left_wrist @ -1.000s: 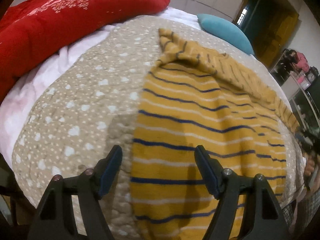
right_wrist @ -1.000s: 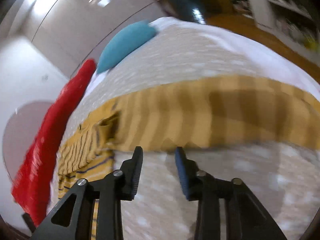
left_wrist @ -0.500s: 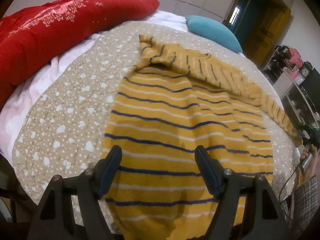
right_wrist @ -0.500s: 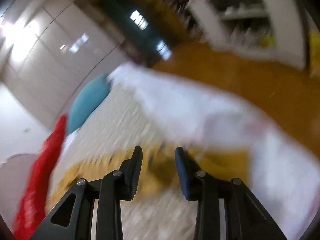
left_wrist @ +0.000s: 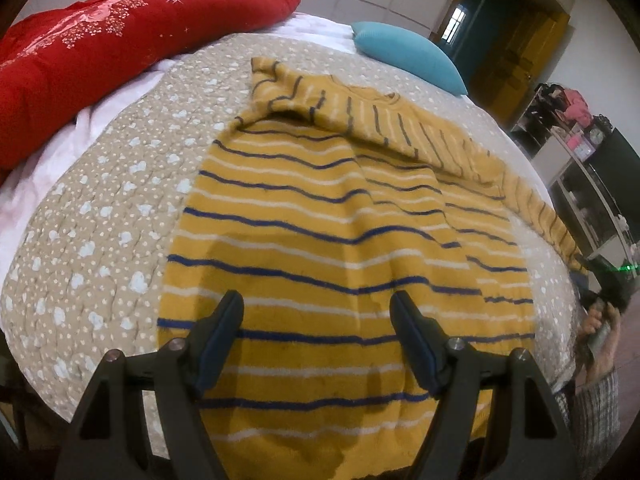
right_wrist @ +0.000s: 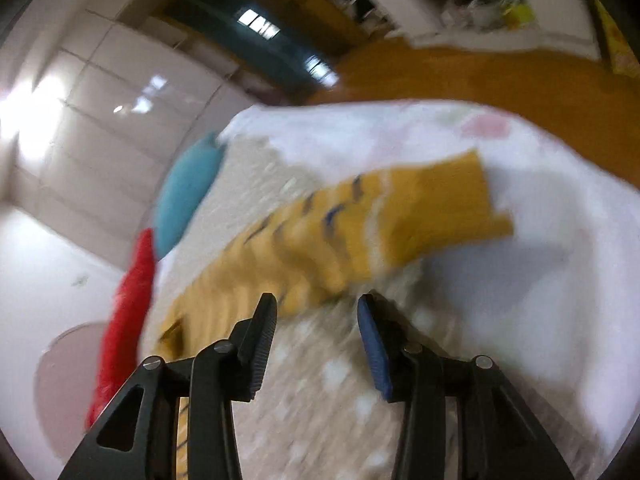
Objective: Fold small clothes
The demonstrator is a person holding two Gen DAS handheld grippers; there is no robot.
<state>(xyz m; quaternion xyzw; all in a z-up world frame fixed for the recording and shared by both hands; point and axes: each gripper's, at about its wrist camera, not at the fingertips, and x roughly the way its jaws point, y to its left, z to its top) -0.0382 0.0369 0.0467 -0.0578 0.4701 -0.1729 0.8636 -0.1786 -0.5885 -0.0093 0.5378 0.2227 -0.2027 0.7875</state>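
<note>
Nearest to us, the left gripper (left_wrist: 316,320) hangs over the lower body of the striped sweater (left_wrist: 340,240), its jaws standing wide apart with nothing between them; we see no pad touching the knit. The right gripper (right_wrist: 316,320) has its jaws opening and empty, poised just short of the sweater's right sleeve (right_wrist: 360,232); that view is blurred, so we cannot confirm contact with the quilt (left_wrist: 100,208) beneath.

The sweater lies flat on the quilt, hem toward us. Beyond its body, the left sleeve (left_wrist: 304,92) is already folded across the shoulders, while the right sleeve stretches outward, its cuff lying past the quilt's edge on the white sheet (right_wrist: 540,280).

Beyond the sweater's collar sits the blue pillow (left_wrist: 408,56); to the far left of the sweater, the red duvet (left_wrist: 120,36).

We judge the risks as follows: a pinch at the sleeve may gather quilt or sheet along with the knit, dragging the bedding; a shallow bite may let the cuff slip mid-fold; an unpinned body may shift, skewing the fold.
</note>
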